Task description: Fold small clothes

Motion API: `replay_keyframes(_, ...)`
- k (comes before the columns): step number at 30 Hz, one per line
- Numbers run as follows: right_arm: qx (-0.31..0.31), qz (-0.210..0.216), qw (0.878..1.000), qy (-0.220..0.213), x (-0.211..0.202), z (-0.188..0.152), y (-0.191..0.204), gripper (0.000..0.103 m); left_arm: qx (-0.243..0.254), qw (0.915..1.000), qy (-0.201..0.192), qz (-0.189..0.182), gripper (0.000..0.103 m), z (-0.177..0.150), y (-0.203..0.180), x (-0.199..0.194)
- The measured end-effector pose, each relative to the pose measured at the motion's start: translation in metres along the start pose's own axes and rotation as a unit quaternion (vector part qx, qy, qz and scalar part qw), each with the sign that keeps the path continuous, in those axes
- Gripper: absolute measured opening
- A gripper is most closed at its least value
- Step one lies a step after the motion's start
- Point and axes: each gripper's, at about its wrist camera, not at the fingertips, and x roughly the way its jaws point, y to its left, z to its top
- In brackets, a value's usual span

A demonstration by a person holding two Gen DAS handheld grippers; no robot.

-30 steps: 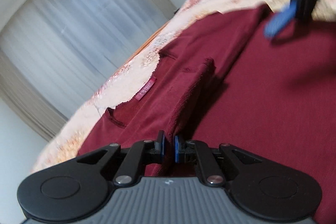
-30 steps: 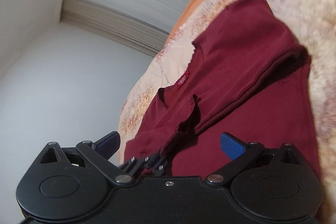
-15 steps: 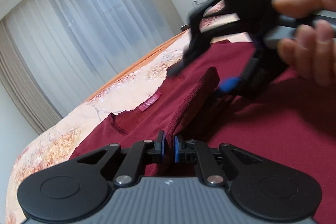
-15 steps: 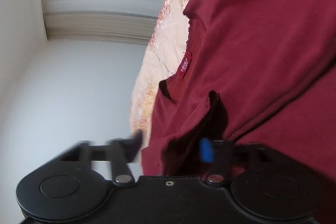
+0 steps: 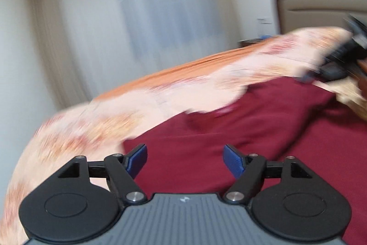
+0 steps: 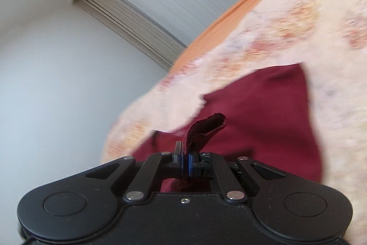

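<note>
Pinching a limp maroon shirt [image 6: 263, 111] hem at lower centre, the right gripper [image 6: 185, 159] clamps; left gripper [image 5: 185, 159], just opened, holds nothing.

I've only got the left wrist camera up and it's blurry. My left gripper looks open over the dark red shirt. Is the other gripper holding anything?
Observer: Yes. The right gripper is shut on a fold of the dark red shirt; a strip of its edge sticks up between the blue pads.
Operator: And mine has really let go?
Observer: Your left gripper has just been opening, and nothing sits between its fingers; the shirt lies beyond them.
Operator: What is the shirt lying on?
Observer: In the right wrist view it lies on a floral bedspread with an orange edge.
</note>
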Motion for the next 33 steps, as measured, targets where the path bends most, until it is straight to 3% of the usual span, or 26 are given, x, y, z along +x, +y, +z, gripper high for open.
replay_keyframes(4, 0.001, -0.032, 0.999, -0.012, -0.016, -0.009, -0.024, 0.003, -0.125, 0.9910, 0.048, 0.014, 0.077, -0.003, 0.063, 0.037)
replay_keyframes(10, -0.012, -0.039, 0.999, -0.006, -0.019, -0.013, -0.031, 0.003, -0.260, 0.9616, 0.081, -0.037, 0.075, -0.016, 0.102, 0.095)
replay_keyframes(13, -0.014, -0.037, 0.999, 0.006, -0.018, -0.014, -0.029, 0.003, -0.306, 0.9472, 0.079, -0.052, 0.073, -0.019, 0.112, 0.120)
replay_keyframes(16, -0.026, -0.039, 0.999, 0.016, -0.014, -0.012, -0.024, 0.004, -0.353, 0.9299, 0.069, -0.075, 0.057, -0.018, 0.120, 0.137)
replay_keyframes(17, -0.029, -0.041, 0.999, 0.018, -0.013, -0.012, -0.023, 0.004, -0.360, 0.9269, 0.070, -0.079, 0.041, -0.017, 0.121, 0.140)
replay_keyframes(18, -0.031, -0.042, 0.998, 0.020, -0.013, -0.012, -0.022, 0.004, -0.360, 0.9271, 0.071, -0.077, 0.021, -0.015, 0.121, 0.142)
replay_keyframes(20, -0.033, -0.040, 0.998, 0.019, -0.013, -0.011, -0.020, 0.004, -0.350, 0.9313, 0.067, -0.076, 0.008, -0.011, 0.120, 0.143)
replay_keyframes(23, -0.042, -0.039, 0.998, 0.010, -0.012, -0.007, -0.015, 0.003, -0.320, 0.9439, 0.040, -0.070, 0.006, 0.007, 0.118, 0.134)
replay_keyframes(26, -0.044, -0.036, 0.998, -0.002, -0.009, 0.001, -0.010, 0.003, -0.311, 0.9484, 0.019, -0.060, 0.006, 0.029, 0.129, 0.135)
replay_keyframes(29, -0.043, -0.042, 0.998, 0.004, 0.001, 0.003, -0.012, 0.003, -0.275, 0.9585, 0.066, -0.037, 0.006, 0.028, 0.127, 0.153)
replay_keyframes(33, -0.054, -0.079, 0.995, 0.042, 0.017, -0.008, -0.022, 0.003, -0.258, 0.9595, 0.112, -0.017, 0.006, 0.002, 0.118, 0.167)
